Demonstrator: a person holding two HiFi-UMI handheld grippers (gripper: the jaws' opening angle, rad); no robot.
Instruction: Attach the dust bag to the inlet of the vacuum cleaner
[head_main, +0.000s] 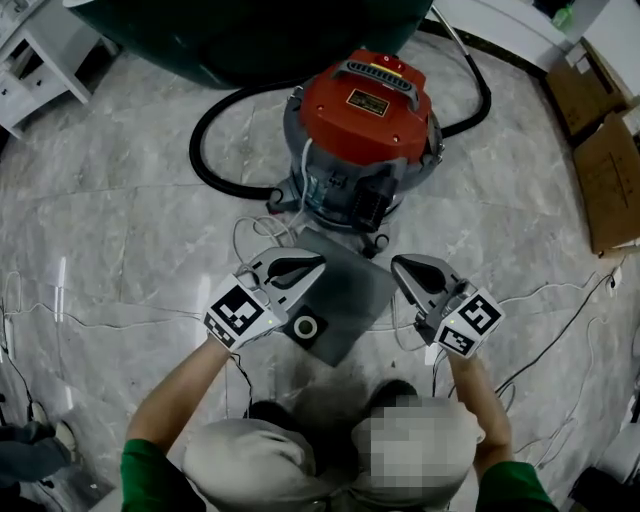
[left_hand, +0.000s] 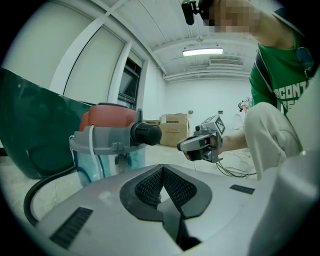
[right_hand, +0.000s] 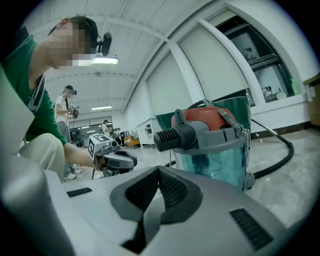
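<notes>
The left gripper (left_hand: 161, 168) is clenched on nothing, and the right gripper (right_hand: 159, 170) is likewise closed and empty. In the head view they hover either side of the grey dust bag (head_main: 348, 290), which lies flat on the marble floor (head_main: 120, 230) with its round collar (head_main: 307, 326) at the near corner. Just beyond stands the vacuum cleaner (head_main: 362, 130), its black inlet (left_hand: 146, 133) bare. The label plate (head_main: 367, 102) on its red lid is too small to read.
</notes>
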